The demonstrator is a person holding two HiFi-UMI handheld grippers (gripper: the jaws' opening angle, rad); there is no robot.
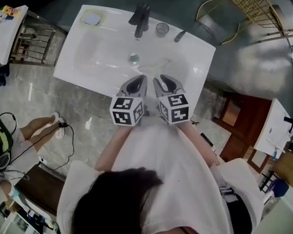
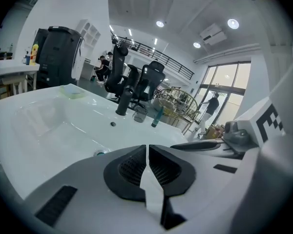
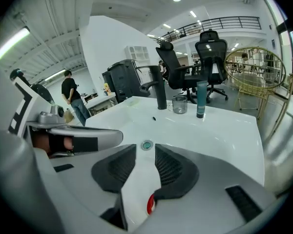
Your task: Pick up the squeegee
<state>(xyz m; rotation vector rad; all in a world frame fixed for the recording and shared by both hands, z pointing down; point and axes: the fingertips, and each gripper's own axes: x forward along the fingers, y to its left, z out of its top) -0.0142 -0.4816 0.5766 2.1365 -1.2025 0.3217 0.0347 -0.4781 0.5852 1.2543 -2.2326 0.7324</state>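
Observation:
A white sink basin (image 1: 195, 57) lies in front of me, with both grippers side by side over its near rim. A slim teal upright thing (image 3: 201, 99), perhaps the squeegee's handle, stands on the back ledge right of the tap; it also shows in the head view (image 1: 180, 35) and the left gripper view (image 2: 157, 117). My left gripper (image 1: 139, 80) (image 2: 147, 148) has its jaws closed tip to tip on nothing. My right gripper (image 1: 161, 80) (image 3: 145, 151) shows a narrow gap between its jaws, with nothing in it. Both are well short of the teal thing.
A black tap (image 1: 140, 18) stands at the back of the basin, a glass cup (image 1: 162, 29) beside it, and a green dish (image 1: 93, 18) at the back left corner. The drain (image 1: 134, 58) is mid-basin. A gold wire chair (image 1: 254, 4) stands beyond, and a seated person's legs (image 1: 39, 126) are at the left.

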